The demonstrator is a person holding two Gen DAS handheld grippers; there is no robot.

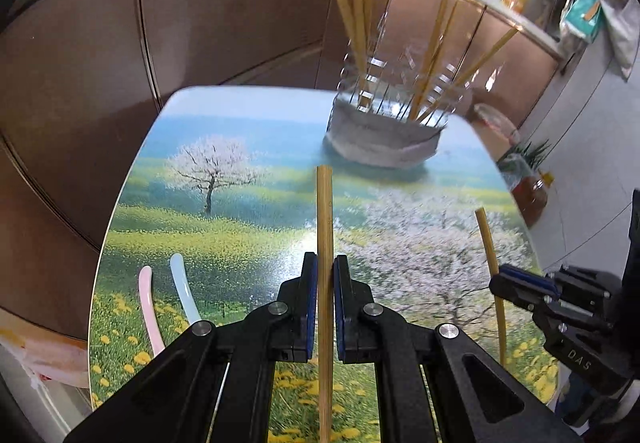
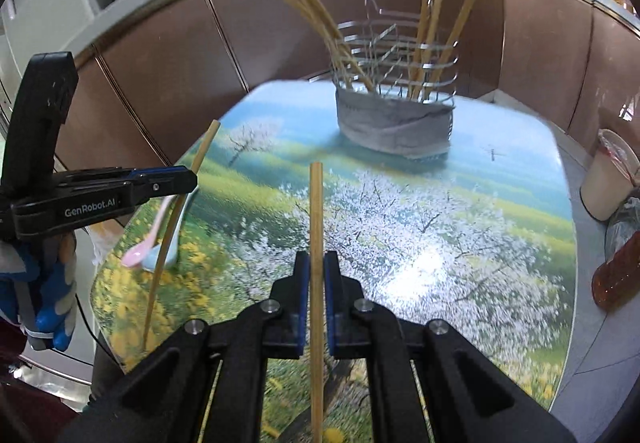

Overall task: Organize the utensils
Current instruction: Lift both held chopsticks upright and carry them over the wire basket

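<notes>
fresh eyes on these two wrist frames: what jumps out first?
Each gripper is shut on a single wooden chopstick: the left gripper holds the left chopstick upright between its pads, and the right gripper holds the right chopstick the same way. Behind them, at the far end of the blossom-print table, a wire utensil holder bristles with more chopsticks. A pink spoon and a pale blue spoon lie at the table's near-left edge.

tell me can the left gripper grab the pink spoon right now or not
Probably not. The left gripper is shut on a chopstick, so its jaws are occupied. The pink spoon lies unobstructed on the table beside a pale blue spoon.
</notes>
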